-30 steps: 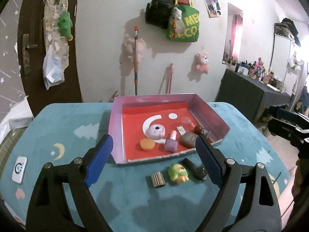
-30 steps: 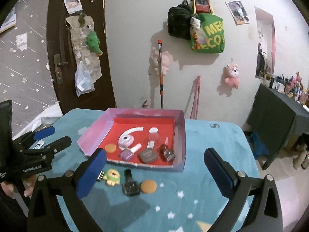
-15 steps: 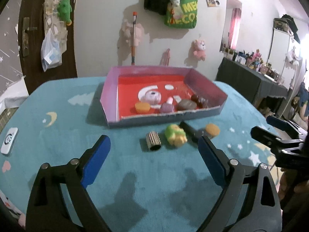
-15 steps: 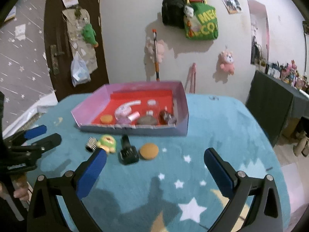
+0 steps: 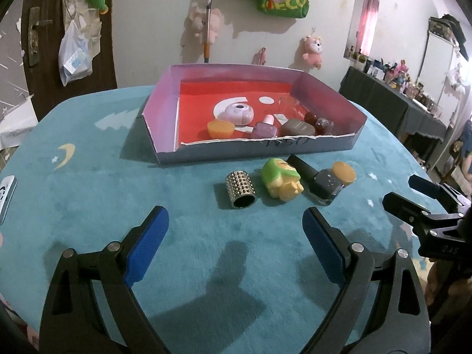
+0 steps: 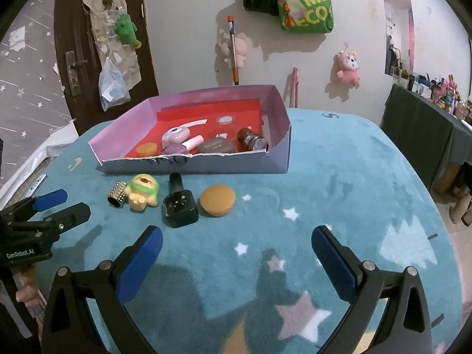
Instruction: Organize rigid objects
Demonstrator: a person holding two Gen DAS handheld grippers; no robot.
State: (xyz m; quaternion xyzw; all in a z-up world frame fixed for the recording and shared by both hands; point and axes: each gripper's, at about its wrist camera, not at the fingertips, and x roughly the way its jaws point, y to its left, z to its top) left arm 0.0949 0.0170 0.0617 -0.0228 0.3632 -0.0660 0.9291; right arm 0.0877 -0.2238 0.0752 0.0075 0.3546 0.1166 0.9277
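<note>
Objects: stud roller [image 5: 240, 189], toy [image 5: 281, 182], bottle [image 5: 320, 183], disc [image 6: 217, 200] lined up on counter [image 5: 206, 259] before box [image 5: 259, 148].
Grippers: left gripper [image 5: 236, 233] and right gripper [image 6: 236, 249] held wide open, empty.
Risk: roller could be rolled away; neighbours nudged by a wide closing.

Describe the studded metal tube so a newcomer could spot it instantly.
Find the purple box with the red floor on the teal cloth. Four loose items lie in a row on the cloth just in front of its near wall. The tube is the leftmost, beside the green toy: a short open-ended silver cylinder on its side, covered in small studs, the only metallic piece there.
</note>
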